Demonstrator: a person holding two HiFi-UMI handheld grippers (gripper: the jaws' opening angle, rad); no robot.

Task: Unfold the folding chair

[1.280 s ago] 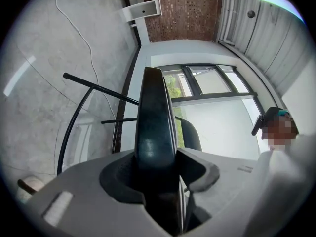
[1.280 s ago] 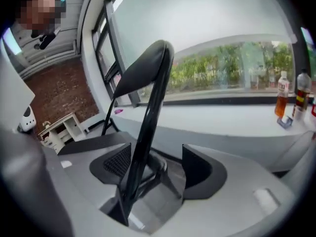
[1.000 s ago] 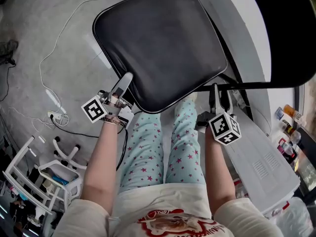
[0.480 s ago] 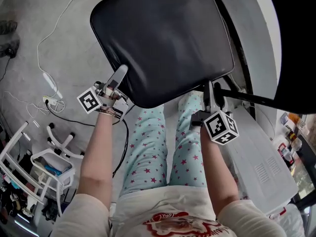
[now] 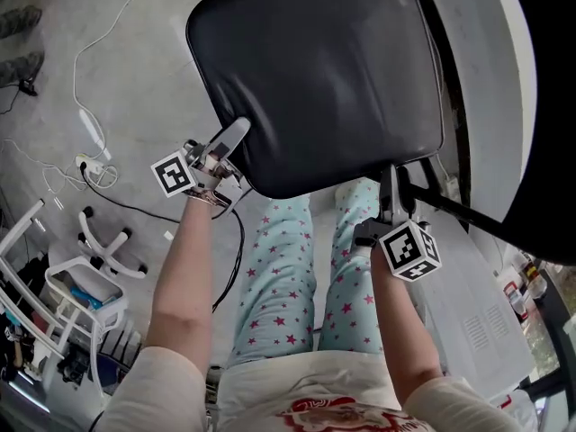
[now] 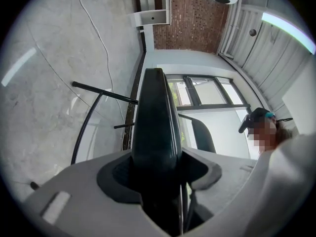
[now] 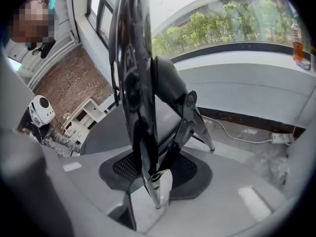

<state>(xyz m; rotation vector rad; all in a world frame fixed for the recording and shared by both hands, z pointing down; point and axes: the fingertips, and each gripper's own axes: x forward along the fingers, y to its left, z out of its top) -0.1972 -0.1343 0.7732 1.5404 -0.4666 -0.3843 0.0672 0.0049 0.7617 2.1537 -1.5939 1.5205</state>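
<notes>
The folding chair's black padded seat (image 5: 315,70) fills the upper middle of the head view, with its dark backrest (image 5: 544,106) at the right. My left gripper (image 5: 229,142) is shut on the seat's near left edge (image 6: 154,127), which runs up between the jaws of the left gripper (image 6: 158,181) in its own view. My right gripper (image 5: 393,185) is shut on the black frame (image 5: 468,210) at the seat's near right corner. In the right gripper view the glossy frame (image 7: 132,83) stands clamped in the right gripper (image 7: 148,174), with a hinged strut (image 7: 190,112) beside it.
White cables (image 5: 85,120) and a power strip (image 5: 90,163) lie on the grey floor at left. A white frame stool (image 5: 76,286) stands at the lower left. A grey ribbed panel (image 5: 477,309) lies at the right. The person's legs in star-print trousers (image 5: 279,277) are below the seat.
The seat has swung a little to the right and looks larger, with more of the backrest showing. Both grippers have kept their hold and moved with it.
</notes>
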